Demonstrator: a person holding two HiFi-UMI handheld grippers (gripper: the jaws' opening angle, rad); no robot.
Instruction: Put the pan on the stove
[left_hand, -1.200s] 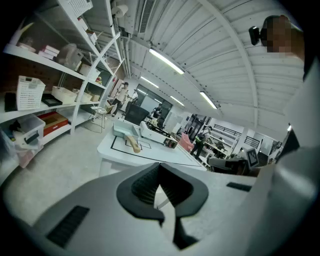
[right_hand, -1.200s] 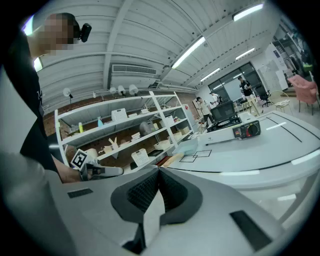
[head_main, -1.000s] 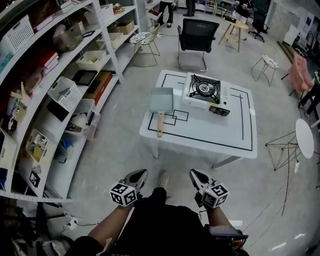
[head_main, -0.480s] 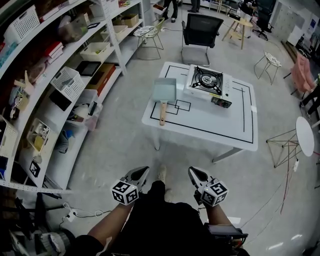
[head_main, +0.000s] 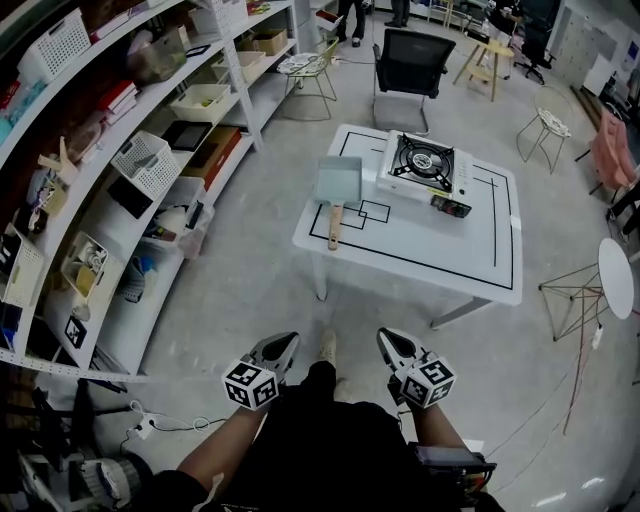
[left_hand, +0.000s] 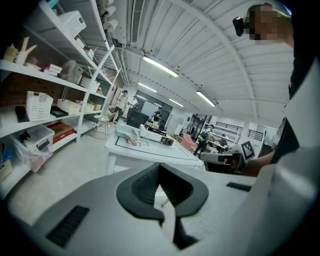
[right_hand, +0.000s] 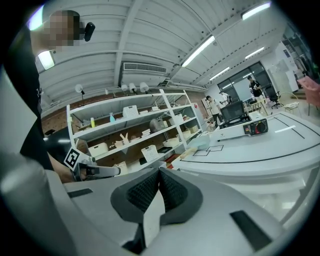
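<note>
White table (head_main: 440, 250) with black lines, black chair (head_main: 412, 52) behind — cluttered shelves (head_main: 238, 85) left

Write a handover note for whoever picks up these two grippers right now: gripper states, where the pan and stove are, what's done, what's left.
Left gripper: shut, empty, held low by the person's body, well short of the table.
Right gripper: shut, empty, same place.
Pan: rectangular, on the white table, left of the portable gas stove, wooden handle pointing toward the person.
Done: nothing; the pan is not on the stove.
Left: step up, open a gripper, grip the handle, set the pan on the burner.
</note>
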